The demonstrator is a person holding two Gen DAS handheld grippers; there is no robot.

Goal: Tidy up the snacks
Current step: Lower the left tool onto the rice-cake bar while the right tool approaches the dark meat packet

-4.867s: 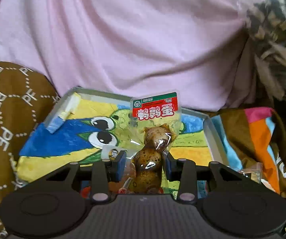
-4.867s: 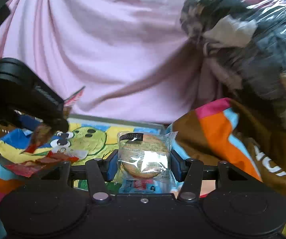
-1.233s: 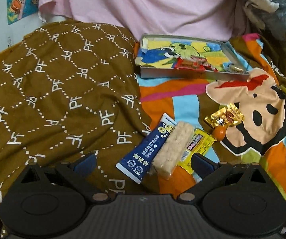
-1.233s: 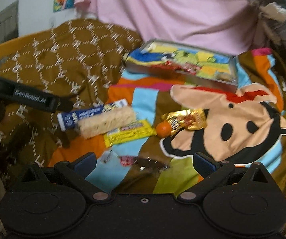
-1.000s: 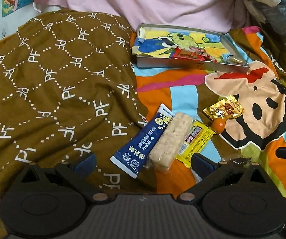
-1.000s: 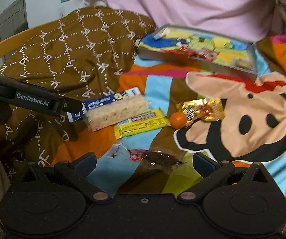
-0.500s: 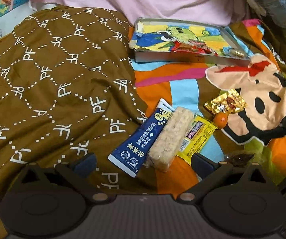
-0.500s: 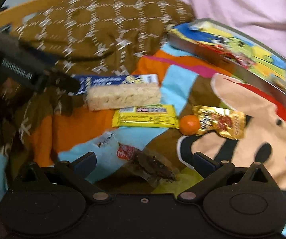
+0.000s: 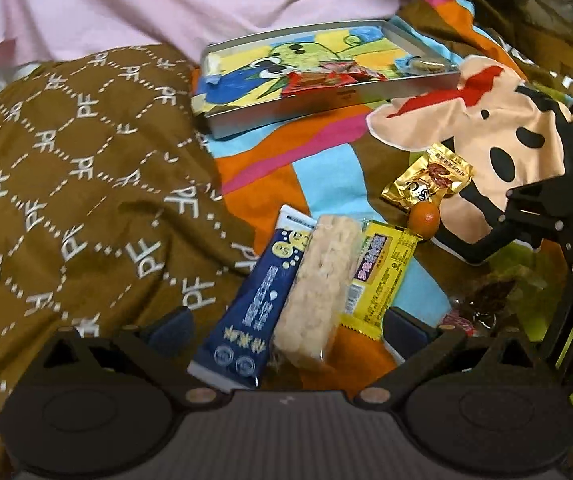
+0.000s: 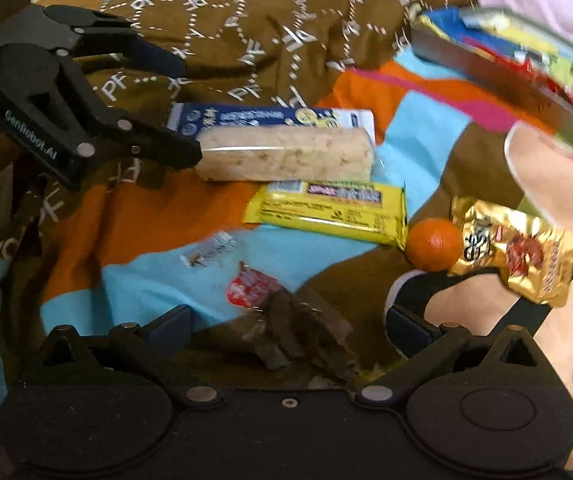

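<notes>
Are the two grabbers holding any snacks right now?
No, nothing is held. The left gripper is open around the rice bar; the right gripper is open around the dark snack packet.

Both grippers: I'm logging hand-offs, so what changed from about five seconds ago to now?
Left gripper let go of its egg pack, right gripper its round cake; both now open, lowered over loose snacks: left at the rice bar, right at a dark packet. Tray, yellow bar and orange ball unmoved.
</notes>
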